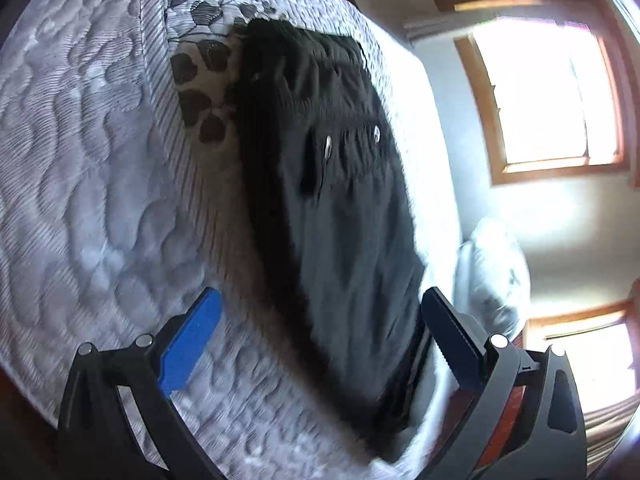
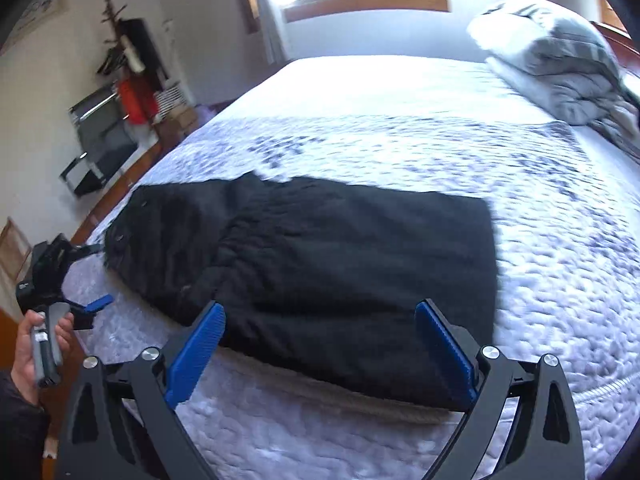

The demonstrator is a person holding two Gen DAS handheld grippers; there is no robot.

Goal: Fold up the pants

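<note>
Black pants (image 2: 320,256) lie folded into a flat rectangle on the quilted white mattress (image 2: 400,120), waistband toward the left. In the left wrist view the pants (image 1: 332,208) run away from me, with two metal snaps near the waistband. My left gripper (image 1: 320,312) is open and empty, held above the near end of the pants. It also shows in the right wrist view (image 2: 90,276), held by a hand at the bed's left edge. My right gripper (image 2: 320,332) is open and empty, just above the near long edge of the pants.
A folded grey and white comforter (image 2: 560,64) lies at the far right of the bed. A coat rack (image 2: 124,64) and a dark appliance (image 2: 100,136) stand by the left wall. Windows (image 1: 540,92) are behind the bed.
</note>
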